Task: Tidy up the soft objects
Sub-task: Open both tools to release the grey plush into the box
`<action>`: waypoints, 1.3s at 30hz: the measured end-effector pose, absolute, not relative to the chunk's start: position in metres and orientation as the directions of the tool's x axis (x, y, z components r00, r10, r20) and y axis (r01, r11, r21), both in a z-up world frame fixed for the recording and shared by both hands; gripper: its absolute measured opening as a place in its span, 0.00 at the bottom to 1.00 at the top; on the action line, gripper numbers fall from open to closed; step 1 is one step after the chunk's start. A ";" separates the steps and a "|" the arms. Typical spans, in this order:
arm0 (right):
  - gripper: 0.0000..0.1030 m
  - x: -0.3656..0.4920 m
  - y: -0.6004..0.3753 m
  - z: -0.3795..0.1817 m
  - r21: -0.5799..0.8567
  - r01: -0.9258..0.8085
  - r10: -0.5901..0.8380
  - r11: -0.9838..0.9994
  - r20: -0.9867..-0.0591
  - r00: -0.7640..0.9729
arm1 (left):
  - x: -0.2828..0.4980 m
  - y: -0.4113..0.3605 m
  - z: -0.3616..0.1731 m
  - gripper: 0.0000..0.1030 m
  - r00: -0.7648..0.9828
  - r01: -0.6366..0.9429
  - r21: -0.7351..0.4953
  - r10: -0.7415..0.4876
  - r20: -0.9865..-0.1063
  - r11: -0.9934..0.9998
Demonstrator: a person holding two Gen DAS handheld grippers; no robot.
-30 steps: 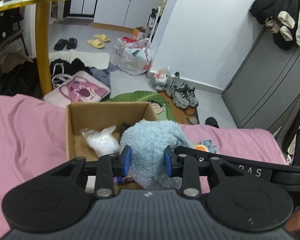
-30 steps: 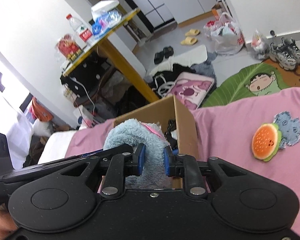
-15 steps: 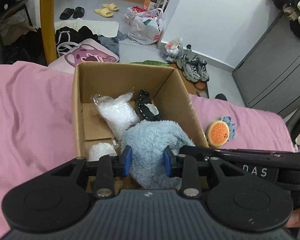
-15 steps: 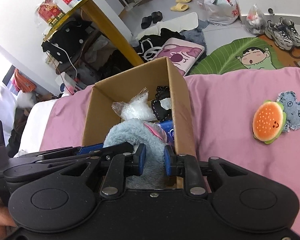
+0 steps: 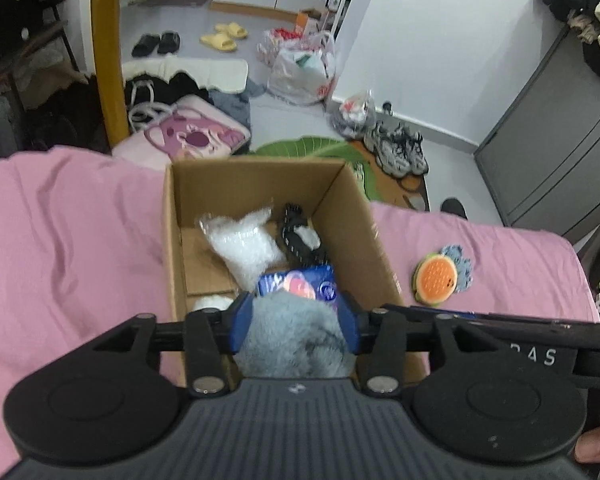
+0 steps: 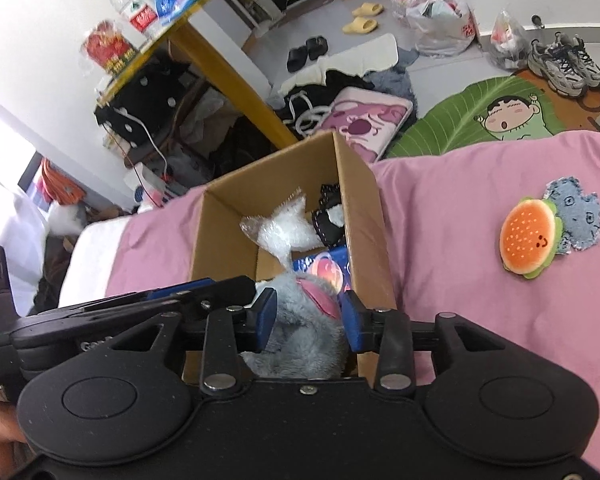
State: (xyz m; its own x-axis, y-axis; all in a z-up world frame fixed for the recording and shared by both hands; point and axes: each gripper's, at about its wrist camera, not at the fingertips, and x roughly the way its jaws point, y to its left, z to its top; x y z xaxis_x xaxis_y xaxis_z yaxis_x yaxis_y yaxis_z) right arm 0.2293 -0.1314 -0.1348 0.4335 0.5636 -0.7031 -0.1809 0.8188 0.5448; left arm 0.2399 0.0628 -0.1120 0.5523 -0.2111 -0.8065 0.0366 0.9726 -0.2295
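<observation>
- Left tongs hang over the near end of the cardboard box; jaws have just been opening, now part-open, blue pads flanking the grey-blue plush toy.
- Plush fills the gap between the left pads; whether they press on it I cannot tell.
- Right tongs come at the same plush toy from the other side, jaws also just been opening, part-open, plush between the pads; the left pad looks clear of the fur.
- Plush toy sits low in the near end of the box, pink patch showing on it in the right wrist view.
- Box stands open on the pink bed sheet.
- Inside the box: clear bag of white filling mid-box, black-and-white soft item against the right wall, blue printed packet just beyond the plush, a white soft piece in the near left corner.
- On the sheet, right of the box and apart from it: burger plush touching a blue fuzzy patch behind it.
- Left tongs' body shows as a dark bar at lower left in the right wrist view, close beside the right tongs.
- Part of a hand at the lower right edge of the left wrist view.
- Floor beyond the bed: green leaf rug, grey sneakers, pink bag, yellow tabletop leg.
</observation>
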 end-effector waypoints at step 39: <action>1.00 0.162 -0.231 -0.113 0.475 -0.161 0.438 0.865 -0.559 0.704 | 0.181 0.000 -0.051 1.00 0.724 0.082 -0.134 -0.151 -0.673 0.988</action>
